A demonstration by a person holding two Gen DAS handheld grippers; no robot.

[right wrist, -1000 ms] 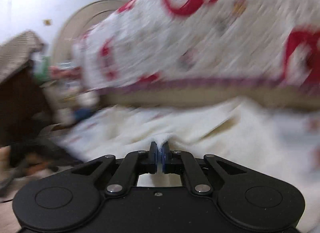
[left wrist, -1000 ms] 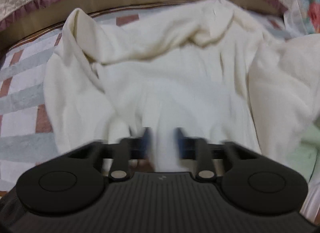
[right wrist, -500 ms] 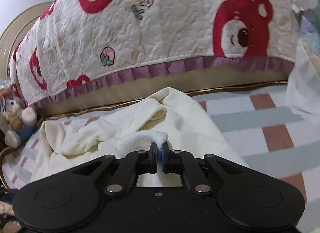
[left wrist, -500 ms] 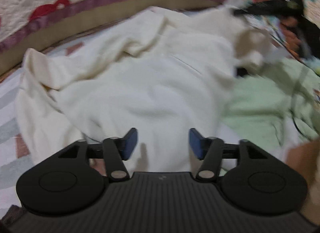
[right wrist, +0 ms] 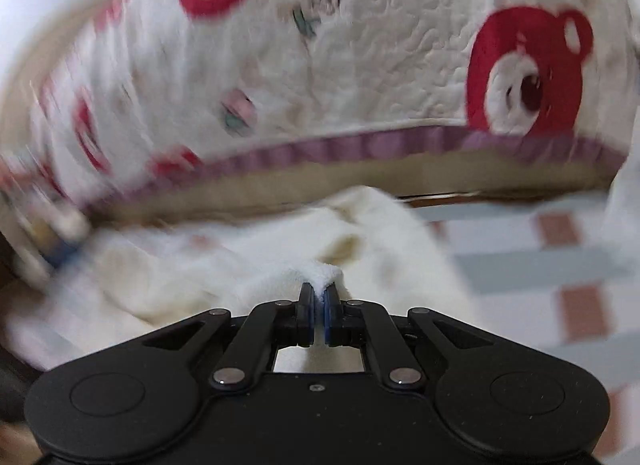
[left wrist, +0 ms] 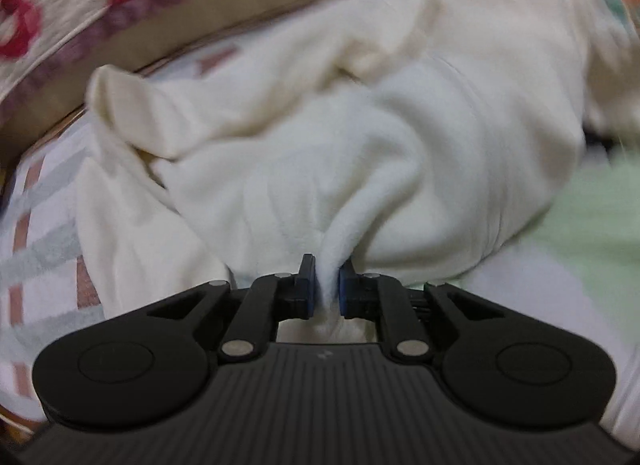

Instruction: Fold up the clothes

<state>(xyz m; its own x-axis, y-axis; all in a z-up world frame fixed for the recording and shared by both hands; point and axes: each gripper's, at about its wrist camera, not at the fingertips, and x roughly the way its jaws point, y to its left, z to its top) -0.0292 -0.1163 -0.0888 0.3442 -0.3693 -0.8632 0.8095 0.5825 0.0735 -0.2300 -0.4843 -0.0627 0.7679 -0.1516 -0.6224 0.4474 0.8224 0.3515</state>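
Basically the cream garment lies crumpled on the checked bed sheet below the bear-print quilt, long axis unclear, with the left gripper narrowly pinching a raised fold and the right gripper nearly closed on another ridge.

I see a cream fleece garment lying rumpled on the checked bed sheet, bunched in loose folds near the headboard, with two pinched ridges of fabric lifted off its surface.
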